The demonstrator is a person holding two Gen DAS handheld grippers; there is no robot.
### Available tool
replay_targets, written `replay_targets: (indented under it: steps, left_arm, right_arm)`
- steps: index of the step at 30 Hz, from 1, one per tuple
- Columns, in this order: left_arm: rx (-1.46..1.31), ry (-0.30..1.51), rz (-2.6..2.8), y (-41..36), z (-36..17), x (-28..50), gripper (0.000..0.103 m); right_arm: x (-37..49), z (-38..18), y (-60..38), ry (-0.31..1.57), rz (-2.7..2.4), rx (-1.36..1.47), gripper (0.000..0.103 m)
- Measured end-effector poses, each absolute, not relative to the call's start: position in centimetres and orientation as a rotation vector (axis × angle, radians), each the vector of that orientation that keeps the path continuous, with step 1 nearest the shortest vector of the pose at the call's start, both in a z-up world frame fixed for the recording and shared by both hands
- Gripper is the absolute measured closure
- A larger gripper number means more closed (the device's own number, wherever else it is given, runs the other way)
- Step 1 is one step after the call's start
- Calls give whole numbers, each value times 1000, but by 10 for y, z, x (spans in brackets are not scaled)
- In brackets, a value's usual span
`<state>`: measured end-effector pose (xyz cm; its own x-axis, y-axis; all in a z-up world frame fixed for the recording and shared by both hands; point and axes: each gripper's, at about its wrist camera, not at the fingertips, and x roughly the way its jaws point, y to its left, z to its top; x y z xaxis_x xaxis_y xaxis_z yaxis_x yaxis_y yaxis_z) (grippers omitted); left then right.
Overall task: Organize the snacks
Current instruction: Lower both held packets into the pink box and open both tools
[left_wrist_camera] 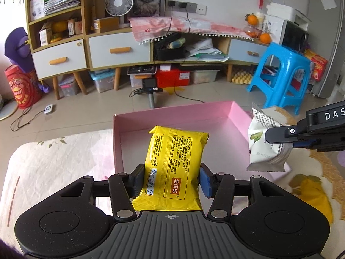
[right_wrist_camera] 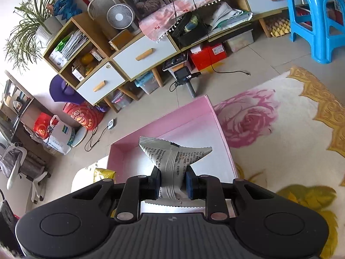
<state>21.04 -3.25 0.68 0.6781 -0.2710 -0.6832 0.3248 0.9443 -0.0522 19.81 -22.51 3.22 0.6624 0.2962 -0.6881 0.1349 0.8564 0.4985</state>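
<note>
We hold a yellow snack packet (left_wrist_camera: 172, 168) clamped in our left gripper (left_wrist_camera: 171, 180), long axis toward twelve o'clock over the open pink box (left_wrist_camera: 172, 113), while our right gripper (right_wrist_camera: 172, 182) pinches a white packet (right_wrist_camera: 172, 159) above the box's right wall at three o'clock.

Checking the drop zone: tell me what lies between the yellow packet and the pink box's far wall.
Left wrist view: only bare box floor lies between the yellow packet and the far wall of the pink box; no snack sits there.
</note>
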Motion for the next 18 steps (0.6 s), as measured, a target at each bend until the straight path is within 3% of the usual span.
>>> replay_targets:
  steps: [14,15,18]
  left_arm:
    - [59,780,-342,-30,-21,230,52]
    - [63,773,-349,-30,-20,230,50]
    - [66,769,-366,-31,-18,229,32]
  right_arm:
    - [213,12,-220,893,76,503,88]
    - [213,12,-219,894,78,503,87]
    - [213,16,-218,883,79,507,78]
